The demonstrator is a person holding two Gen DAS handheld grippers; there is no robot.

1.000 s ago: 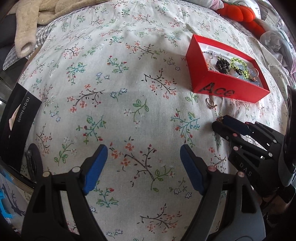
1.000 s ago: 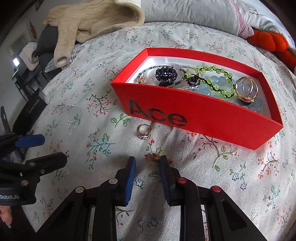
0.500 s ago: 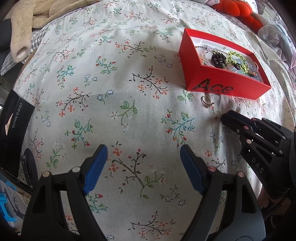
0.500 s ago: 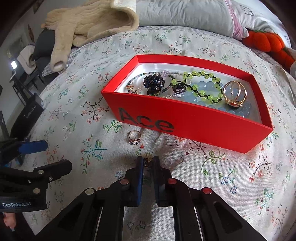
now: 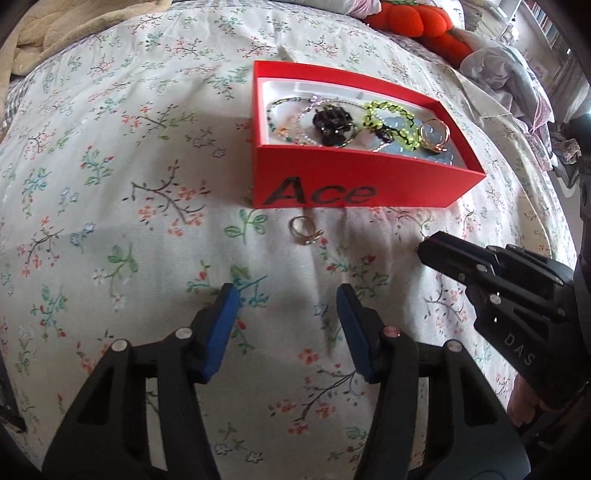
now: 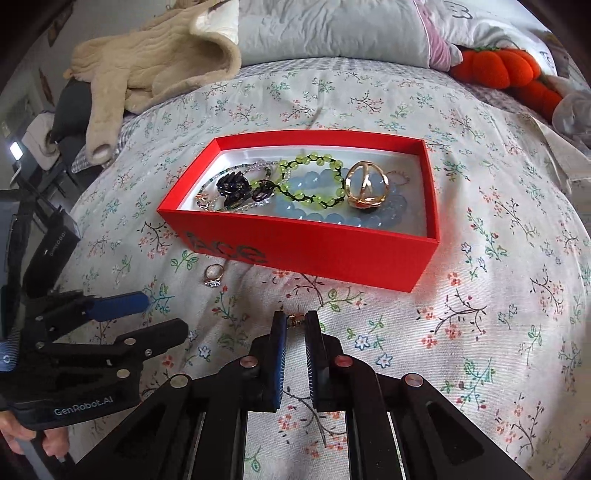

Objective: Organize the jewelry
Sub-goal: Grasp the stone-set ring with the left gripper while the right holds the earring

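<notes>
**A:** What sits centre frame?

**B:** A red box (image 6: 303, 236) marked "Ace", open-topped, on a floral bedspread (image 6: 480, 295). Inside lie a green bead bracelet (image 6: 310, 179), pale blue beads (image 6: 369, 214), a large gold ring (image 6: 366, 188), a dark flower-shaped piece (image 6: 232, 186) and a thin beaded chain (image 5: 295, 122), overlapping so that no single strand can be traced end to end.

**A:** And outside it?

**B:** A small ring (image 5: 304, 229) lies on the cloth just below the box's front wall, lower left of the lettering. The right gripper (image 6: 294, 321), bottom centre of its own view, has its pads nearly together on a tiny gold piece (image 6: 295, 319); only a sliver shows between the tips, too small to identify.

**A:** The other tool?

**B:** The left gripper (image 5: 286, 299) hovers with its blue pads (image 5: 221, 328) wide apart and nothing between them, low in its frame, below the loose ring.

**A:** What is cut off?

**B:** The left-wrist view shows the right gripper only as a black body at the right edge, its tips hidden. A beige garment (image 6: 147, 66), a grey pillow (image 6: 332, 33) and an orange plush (image 6: 509, 74) line the top edge. Open bedspread spreads left and right of the box.
</notes>
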